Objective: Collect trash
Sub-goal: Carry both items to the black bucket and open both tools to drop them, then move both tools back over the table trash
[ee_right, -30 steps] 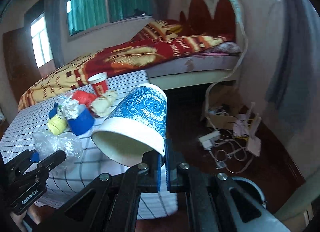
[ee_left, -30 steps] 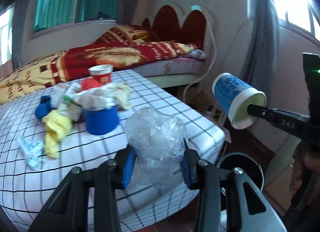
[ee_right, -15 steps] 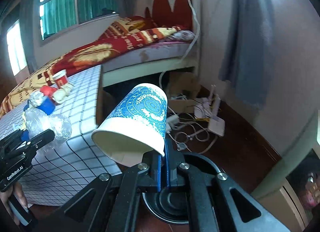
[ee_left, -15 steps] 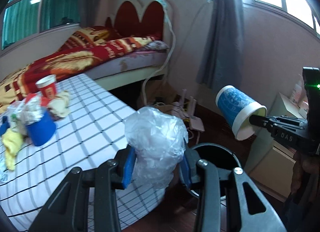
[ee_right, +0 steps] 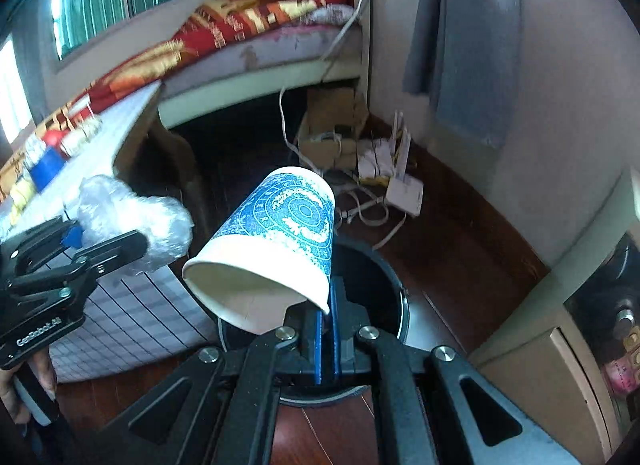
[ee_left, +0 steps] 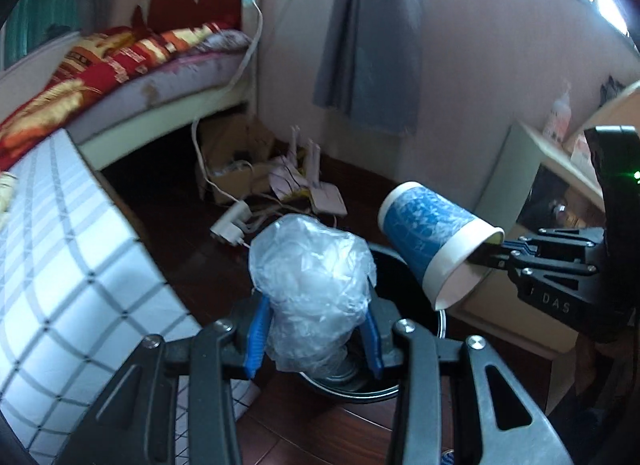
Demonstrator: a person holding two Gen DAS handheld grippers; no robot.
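Clear crumpled plastic bag (ee_left: 310, 289) sits clamped between the blue pads (ee_left: 255, 335) of the left gripper (ee_left: 314, 339), fingers set fairly wide around the wad. The bag hangs above the near rim of a round black trash bin (ee_left: 416, 379) standing on the dark wood floor (ee_left: 188, 253). In the right wrist view the same bag (ee_right: 132, 221) shows at left, held beside the table edge, off the tabletop.

The right gripper (ee_right: 327, 335) has its fingers pressed nearly together, pinching the rim of a blue-patterned paper cup (ee_right: 284, 241). The cup is tilted, mouth toward the camera and down, base pointing away. It hangs over the bin (ee_right: 384, 277), whose dark opening shows behind and below it. From the left wrist view the cup (ee_left: 434, 243) is to the right of the bag, apart from it, also above the bin.

Table with white grid-check cloth (ee_left: 60, 265) is just left of the bin. More trash remains on it at far left: a blue cup (ee_right: 46, 167), a red item (ee_right: 54, 139), yellow bits (ee_right: 20, 191).

Bed with a red and gold blanket (ee_right: 224, 33) stands behind. White cables and a power strip (ee_left: 232, 225) lie on the floor past the bin.
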